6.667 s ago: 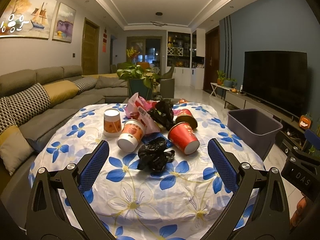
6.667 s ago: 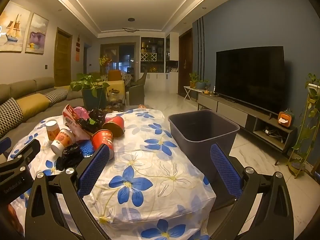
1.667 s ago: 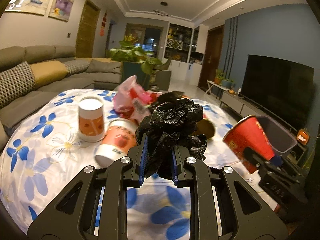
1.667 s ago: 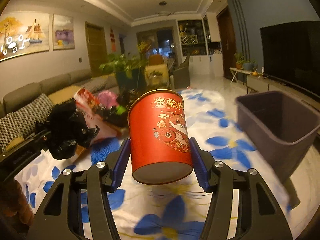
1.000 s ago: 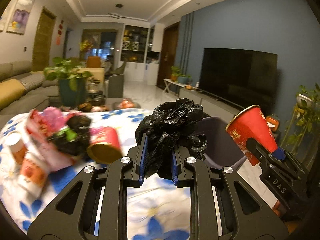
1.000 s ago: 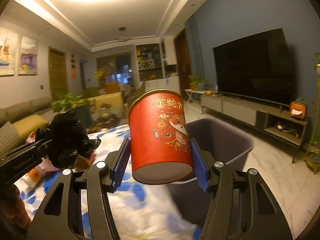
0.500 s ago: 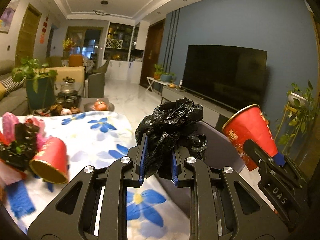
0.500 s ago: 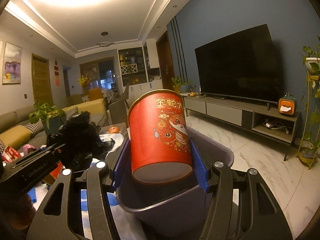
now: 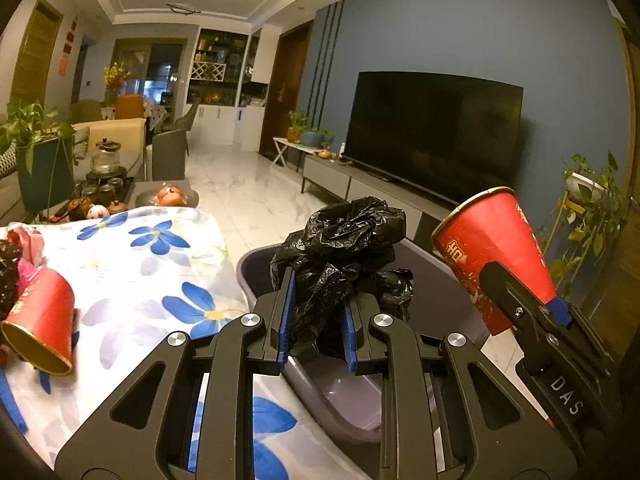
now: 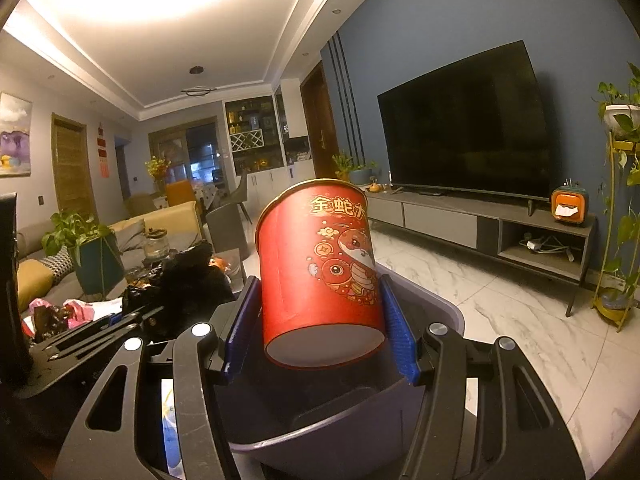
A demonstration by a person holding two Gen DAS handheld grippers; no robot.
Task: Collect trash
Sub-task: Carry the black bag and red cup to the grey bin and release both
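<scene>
Two loads hovering over the grey bin [image 9: 256, 276]. Left wrist view: left gripper [image 9: 316, 320] pinching a crumpled black plastic bag [image 9: 344, 248] between its fingers, above the bin's near rim beside the tabletop [image 9: 132, 280]; another red cup [image 9: 40, 326] lying on the tabletop, well away from the bin. Right wrist view: right gripper [image 10: 318, 328] squeezing the red paper cup [image 10: 320, 272] above the bin's opening. Risking, if released unevenly, the light bag clinging to a pad or drifting outside the rim.
</scene>
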